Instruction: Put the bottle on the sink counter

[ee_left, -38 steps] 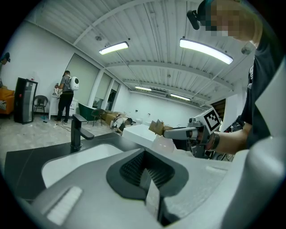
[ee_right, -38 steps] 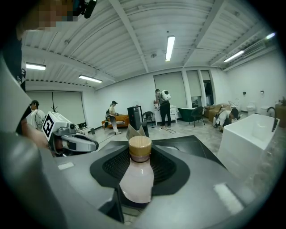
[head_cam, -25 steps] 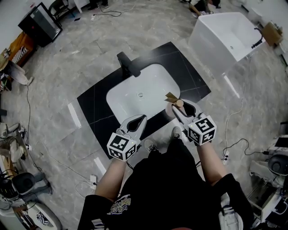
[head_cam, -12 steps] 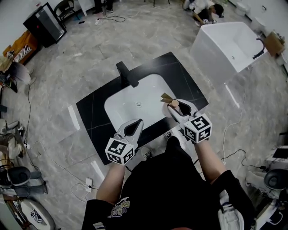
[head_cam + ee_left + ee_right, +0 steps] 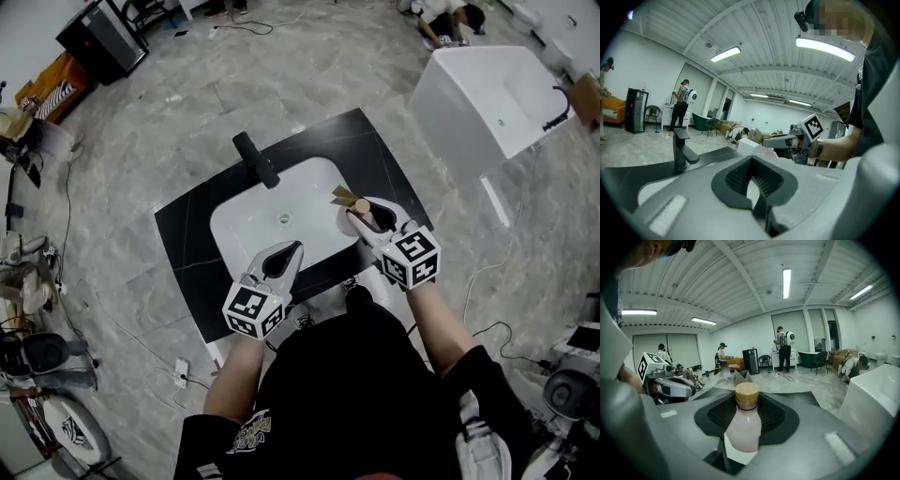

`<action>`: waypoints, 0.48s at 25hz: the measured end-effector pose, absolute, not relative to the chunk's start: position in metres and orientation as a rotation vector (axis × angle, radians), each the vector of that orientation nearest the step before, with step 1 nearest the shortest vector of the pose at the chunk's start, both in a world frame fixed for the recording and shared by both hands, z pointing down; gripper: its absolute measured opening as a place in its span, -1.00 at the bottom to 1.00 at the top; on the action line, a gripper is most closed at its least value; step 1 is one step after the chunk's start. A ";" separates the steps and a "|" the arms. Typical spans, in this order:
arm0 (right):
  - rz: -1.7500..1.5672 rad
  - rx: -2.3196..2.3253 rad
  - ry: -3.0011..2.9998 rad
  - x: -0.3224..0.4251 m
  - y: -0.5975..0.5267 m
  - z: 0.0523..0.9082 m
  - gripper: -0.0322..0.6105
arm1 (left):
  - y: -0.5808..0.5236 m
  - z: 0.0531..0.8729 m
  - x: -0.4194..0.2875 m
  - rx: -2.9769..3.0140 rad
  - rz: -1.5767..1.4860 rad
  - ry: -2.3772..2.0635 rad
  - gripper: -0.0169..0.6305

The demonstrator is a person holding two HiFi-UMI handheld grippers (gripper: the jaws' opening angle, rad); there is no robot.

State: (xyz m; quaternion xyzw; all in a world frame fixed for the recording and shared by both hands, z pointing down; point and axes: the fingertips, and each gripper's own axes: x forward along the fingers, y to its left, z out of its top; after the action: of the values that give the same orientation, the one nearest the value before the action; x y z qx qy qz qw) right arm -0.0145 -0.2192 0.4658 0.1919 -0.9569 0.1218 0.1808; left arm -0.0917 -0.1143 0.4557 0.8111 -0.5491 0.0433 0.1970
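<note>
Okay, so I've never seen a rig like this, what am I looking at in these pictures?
A person holds a two-jaw gripper in each hand; the marker cubes belong to them. The head view looks down from the person's head; the other two views come from cameras riding on each gripper. Below is a black sink counter with a white basin and black faucet. The right gripper is closed on a pale bottle with a tan cap, held near the basin's rim. The left gripper is empty, jaws slightly apart.
</note>
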 end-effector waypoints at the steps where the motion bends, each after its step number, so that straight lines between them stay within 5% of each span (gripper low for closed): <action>1: 0.343 0.534 -2.703 -0.014 -0.224 0.468 -0.37 | -0.118 0.457 -0.089 2.266 0.125 -1.539 -0.94; 12: 0.329 0.418 -2.686 -0.003 -0.274 0.495 -0.37 | -0.157 0.474 -0.065 2.190 0.138 -1.586 -0.94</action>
State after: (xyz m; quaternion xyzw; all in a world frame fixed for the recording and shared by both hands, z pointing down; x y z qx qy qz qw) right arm -0.0031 -0.2737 0.4945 0.1495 -0.9611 0.1178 0.2001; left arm -0.0649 -0.1566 0.4738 0.7898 -0.5721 0.0497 0.2154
